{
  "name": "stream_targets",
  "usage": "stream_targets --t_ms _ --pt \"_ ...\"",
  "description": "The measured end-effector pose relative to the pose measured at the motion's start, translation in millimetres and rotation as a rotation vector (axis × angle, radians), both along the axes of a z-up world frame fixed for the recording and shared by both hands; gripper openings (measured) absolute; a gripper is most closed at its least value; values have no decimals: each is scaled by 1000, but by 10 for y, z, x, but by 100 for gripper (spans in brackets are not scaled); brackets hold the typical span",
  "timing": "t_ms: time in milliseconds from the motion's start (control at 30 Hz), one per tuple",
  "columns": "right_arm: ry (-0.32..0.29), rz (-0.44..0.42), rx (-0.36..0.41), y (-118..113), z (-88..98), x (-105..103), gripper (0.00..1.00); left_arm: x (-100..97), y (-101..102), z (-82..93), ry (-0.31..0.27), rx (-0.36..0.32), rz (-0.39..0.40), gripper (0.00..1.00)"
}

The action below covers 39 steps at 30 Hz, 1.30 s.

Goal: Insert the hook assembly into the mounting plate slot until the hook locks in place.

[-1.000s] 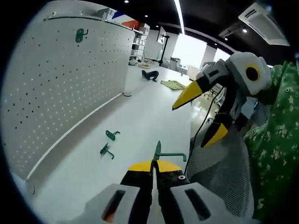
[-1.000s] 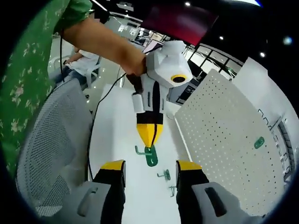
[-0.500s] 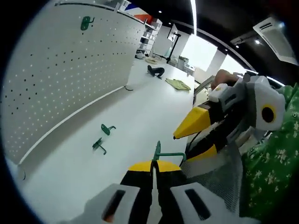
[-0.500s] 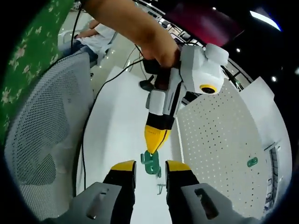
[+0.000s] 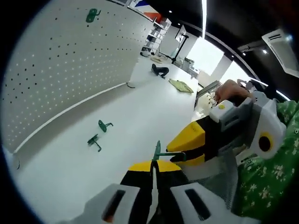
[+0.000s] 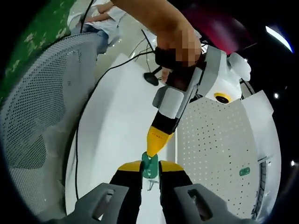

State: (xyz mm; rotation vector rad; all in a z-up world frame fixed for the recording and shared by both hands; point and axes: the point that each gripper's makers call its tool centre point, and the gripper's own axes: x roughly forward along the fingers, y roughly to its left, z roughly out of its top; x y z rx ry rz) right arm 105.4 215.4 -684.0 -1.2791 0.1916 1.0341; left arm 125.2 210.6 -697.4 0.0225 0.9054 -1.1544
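The pegboard (image 5: 60,70) was white, dotted with a regular grid of small dark holes, and the table (image 5: 135,116) under it was plain white. The hook assembly (image 5: 161,153) was green, as were the two loose hooks (image 5: 99,133) on the table and the hook (image 5: 92,15) hung on the board. Both the left gripper (image 5: 153,170) and the right gripper (image 6: 150,169) had yellow tips on black jaws (their bodies pale grey). The sleeve (image 5: 268,186) was green with small white flowers. The chair back (image 6: 32,121) was grey mesh.
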Motion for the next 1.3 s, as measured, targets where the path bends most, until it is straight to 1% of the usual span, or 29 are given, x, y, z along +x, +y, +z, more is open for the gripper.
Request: stream_targets --t_ms 133,300,533,867,1167,1267,1300 --pt "1 -20 -2 -36 -15 26 9 -8 -27 25 22 -17 15 2" --pt "10 -42 1 -63 -34 42 9 -11 -39 16 34 -10 24 2" --pt "23 -60 -8 -106 -90 54 5 -26 -77 8 49 -7 26 2" --pt "29 -76 -11 -146 -107 97 3 -21 -130 22 52 -9 16 2" --pt "34 -90 -5 -156 -111 112 1 -21 -135 10 48 -9 6 2" --pt "28 -94 -4 -165 -102 131 1 -4 -144 13 39 -20 7 2" --pt "28 -98 -2 -172 -100 142 1 7 -150 16 28 -25 1 2"
